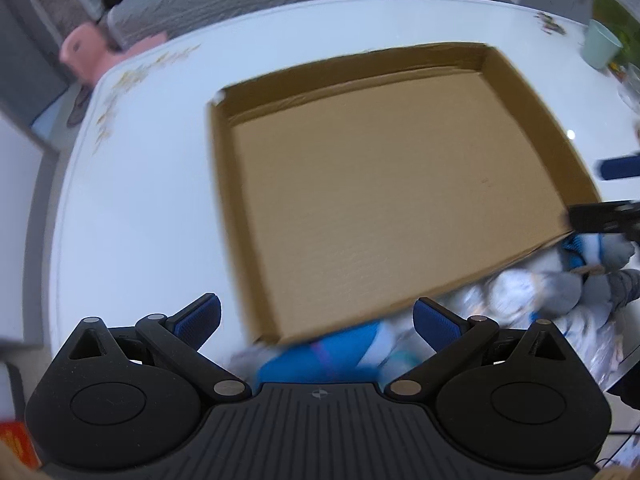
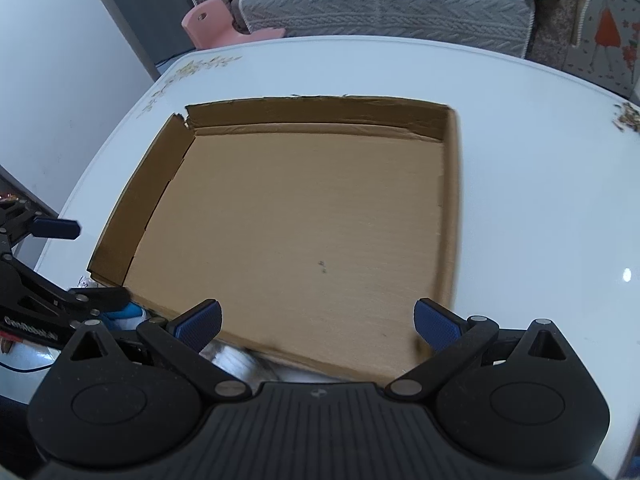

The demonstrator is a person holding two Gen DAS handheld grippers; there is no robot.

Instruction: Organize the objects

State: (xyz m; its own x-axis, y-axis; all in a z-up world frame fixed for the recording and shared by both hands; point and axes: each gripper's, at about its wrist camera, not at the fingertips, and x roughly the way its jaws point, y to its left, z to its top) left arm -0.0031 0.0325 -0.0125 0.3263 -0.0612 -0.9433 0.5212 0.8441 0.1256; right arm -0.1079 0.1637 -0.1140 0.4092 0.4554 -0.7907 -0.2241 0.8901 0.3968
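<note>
A shallow brown cardboard box (image 1: 380,184) (image 2: 304,232) lies open and empty on the white table (image 1: 140,184) (image 2: 540,184). A heap of small blue, white and grey cloth items (image 1: 520,292) lies on the table against the box's near edge; the right wrist view shows only a sliver of the cloth heap (image 2: 232,354). My left gripper (image 1: 316,320) hovers open above the box's near corner and a blue cloth piece (image 1: 320,356). My right gripper (image 2: 316,320) hangs open over the box's near edge. Neither holds anything. The other gripper's fingers (image 1: 600,216) (image 2: 56,228) show at each view's side.
A pale green cup (image 1: 600,44) stands at the table's far right corner. Beyond the table are a grey sofa (image 2: 380,4) and a pink plastic stool (image 2: 216,24). A white wall or cabinet (image 2: 60,80) stands left of the table. Floral print marks the table corners.
</note>
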